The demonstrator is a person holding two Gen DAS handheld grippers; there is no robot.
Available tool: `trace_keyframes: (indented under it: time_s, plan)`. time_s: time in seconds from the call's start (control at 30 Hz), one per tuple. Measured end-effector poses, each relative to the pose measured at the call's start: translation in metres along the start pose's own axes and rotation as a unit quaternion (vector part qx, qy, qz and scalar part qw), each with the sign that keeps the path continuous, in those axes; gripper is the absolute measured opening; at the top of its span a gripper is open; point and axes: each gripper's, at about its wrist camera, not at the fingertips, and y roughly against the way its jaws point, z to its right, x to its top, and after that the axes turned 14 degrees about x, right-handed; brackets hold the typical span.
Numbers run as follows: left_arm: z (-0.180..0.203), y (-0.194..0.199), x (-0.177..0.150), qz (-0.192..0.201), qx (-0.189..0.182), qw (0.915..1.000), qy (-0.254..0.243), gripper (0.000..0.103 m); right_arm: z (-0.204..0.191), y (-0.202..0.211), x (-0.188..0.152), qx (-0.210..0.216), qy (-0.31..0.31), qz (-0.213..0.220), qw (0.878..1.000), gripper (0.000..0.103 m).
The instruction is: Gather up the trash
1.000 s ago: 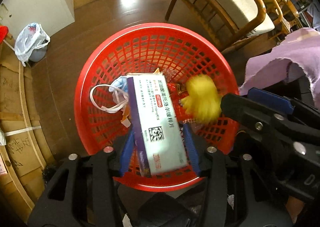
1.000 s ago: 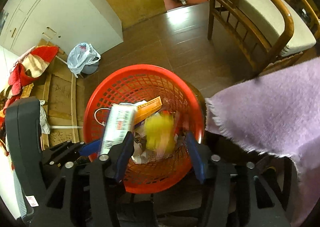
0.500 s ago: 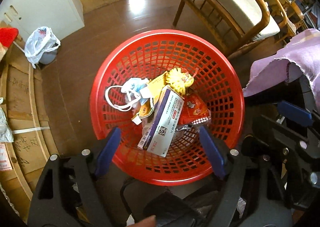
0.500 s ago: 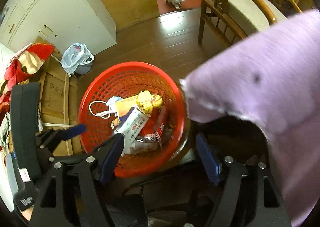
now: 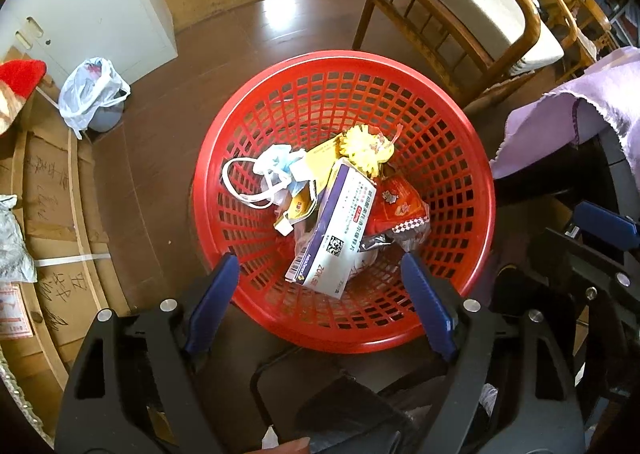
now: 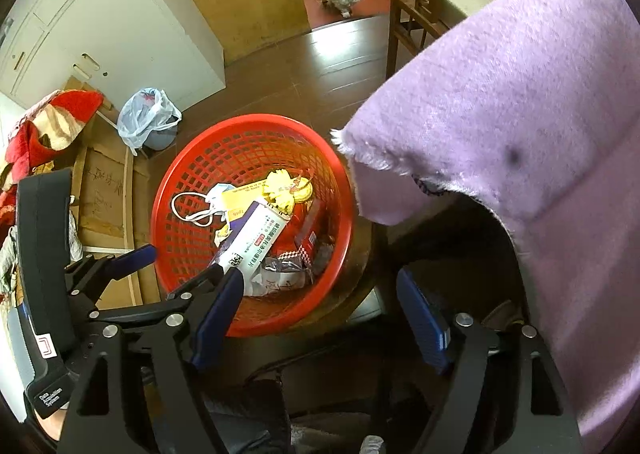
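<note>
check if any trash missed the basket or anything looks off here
Nothing has spilled: the medicine box, yellow flower, face mask and red wrapper all lie inside the red basket. The box leans askew over the pile.

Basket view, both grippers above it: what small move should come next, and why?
Probably lift both grippers away from the basket to look for more trash. The left gripper is open and empty. The right gripper has its jaws opening with nothing between them. The box and yellow wad already lie inside, so nothing is left to drop.
</note>
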Motion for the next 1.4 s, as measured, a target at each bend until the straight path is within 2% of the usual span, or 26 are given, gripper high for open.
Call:
trace_keyframes:
  time_s: [1.27,1.4]
  plan:
    - [-0.008,0.006,0.001,0.010,0.015,0.9997,0.015,0.085,0.006,-0.014,-0.008,-0.020,0.008,-0.020,1.000,0.078]
    - [-0.006,0.007,0.001,0.011,0.013,0.9998,0.013,0.085,0.007,-0.015,-0.010,-0.023,0.009,-0.021,0.999,0.080]
